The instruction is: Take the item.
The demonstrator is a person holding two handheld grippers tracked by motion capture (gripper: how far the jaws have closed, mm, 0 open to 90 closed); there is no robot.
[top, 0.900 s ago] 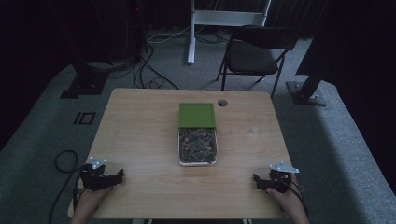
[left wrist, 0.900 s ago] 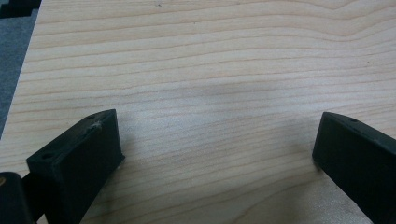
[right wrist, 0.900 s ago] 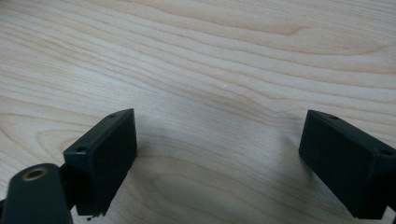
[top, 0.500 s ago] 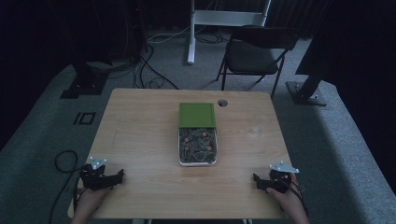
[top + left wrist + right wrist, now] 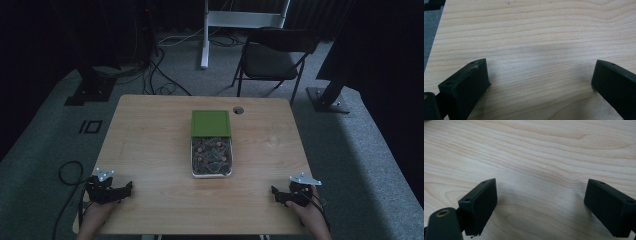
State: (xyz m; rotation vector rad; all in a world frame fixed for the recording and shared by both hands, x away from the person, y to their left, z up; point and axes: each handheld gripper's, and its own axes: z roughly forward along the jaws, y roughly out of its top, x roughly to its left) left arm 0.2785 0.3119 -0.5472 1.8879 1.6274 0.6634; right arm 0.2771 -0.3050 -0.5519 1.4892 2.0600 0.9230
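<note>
Between each gripper's 2 spread jaws lies only bare wood — left gripper (image 5: 127, 189) and right gripper (image 5: 276, 194) rest at the table's (image 5: 150, 140) near corners, well apart from the tray (image 5: 212, 157) and green lid (image 5: 211, 123) at the centre.

Beyond my wooden table (image 5: 150, 150) the room is dim: grey carpet (image 5: 45, 145), a black folding chair (image 5: 272, 57), cables (image 5: 160, 75).
</note>
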